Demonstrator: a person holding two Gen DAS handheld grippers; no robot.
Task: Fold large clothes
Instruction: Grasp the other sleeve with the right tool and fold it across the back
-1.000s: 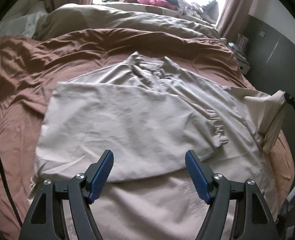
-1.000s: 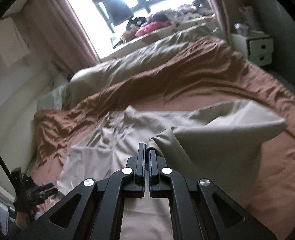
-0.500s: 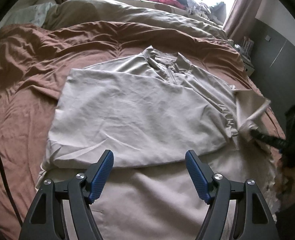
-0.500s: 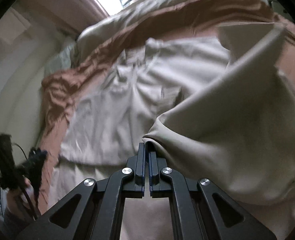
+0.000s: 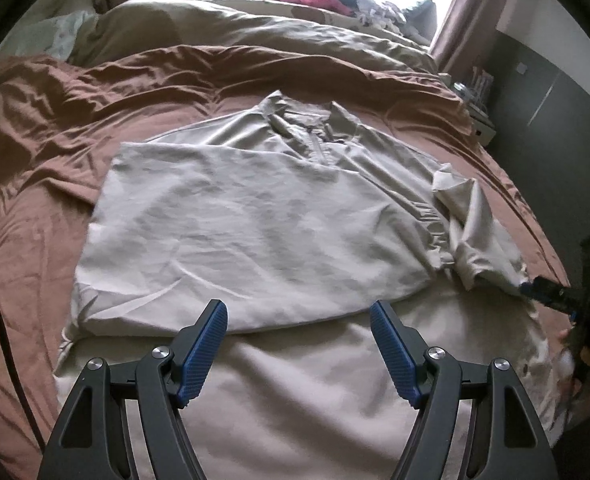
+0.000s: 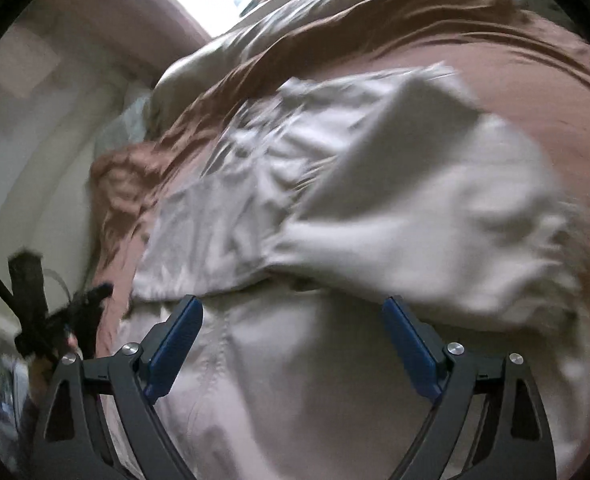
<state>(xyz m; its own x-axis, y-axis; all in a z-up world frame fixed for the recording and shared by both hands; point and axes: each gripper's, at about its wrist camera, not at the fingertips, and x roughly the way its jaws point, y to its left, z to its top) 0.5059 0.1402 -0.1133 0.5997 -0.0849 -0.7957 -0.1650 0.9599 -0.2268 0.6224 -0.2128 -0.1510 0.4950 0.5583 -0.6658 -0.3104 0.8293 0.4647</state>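
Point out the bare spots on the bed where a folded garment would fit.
Bare brown bedspread lies left of the beige shirt, between its folded edge and the bed's side. Another band runs between the shirt's collar and the tan duvet. The right side is crowded: the bunched sleeve and right claw.

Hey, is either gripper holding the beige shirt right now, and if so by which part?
Neither. The right gripper has just opened; the sleeve lies loose beyond its jaws. The left gripper hangs open above the shirt.
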